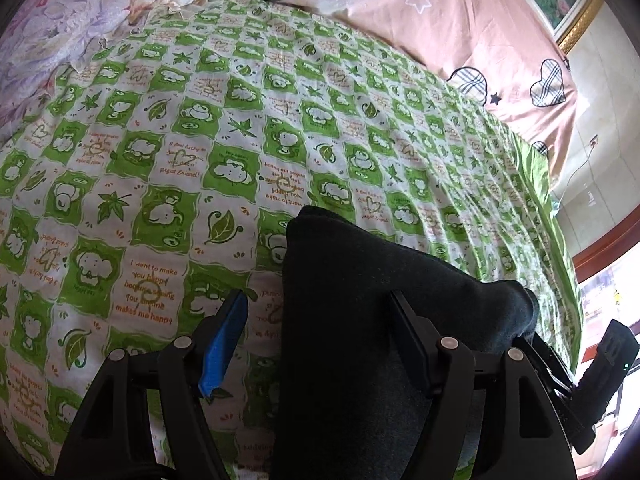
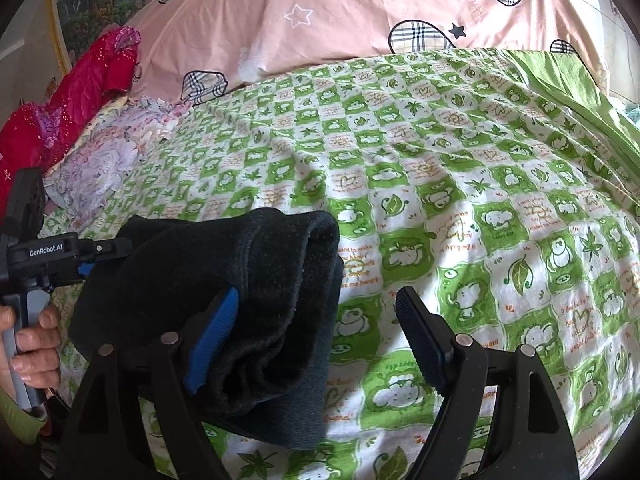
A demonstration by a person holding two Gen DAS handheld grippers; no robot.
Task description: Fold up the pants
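A: Black fabric first: where are the pants (image 1: 352, 320) relative to the left gripper (image 1: 320, 312)?

B: A folded bundle of them stands between its two fingers. It lies against the inner face of the plain black finger (image 1: 412, 340). The blue-padded finger (image 1: 224, 340) stands apart from the cloth, with bedsheet (image 1: 160, 160) visible in the gap. Fingers set wide; no pinch on the fabric.

A: Left gripper attitude?

B: Pointed steeply down at the green-and-white checked bedsheet. In the right wrist view a hand (image 2: 34, 340) wraps its grey handle.

A: Right gripper (image 2: 316, 312)?

B: Also angled down over the sheet, fingers wide. The bundle's rolled edge (image 2: 280, 264) lies over and beside its blue pad (image 2: 216, 332). The black pad (image 2: 420, 336) is well clear, with sheet showing between it and the cloth.

A: Is the bundle on the bed?

B: Its lower end (image 2: 280, 420) appears to meet the sheet; contact cannot be confirmed. A pink quilt (image 2: 340, 8) lies beyond.
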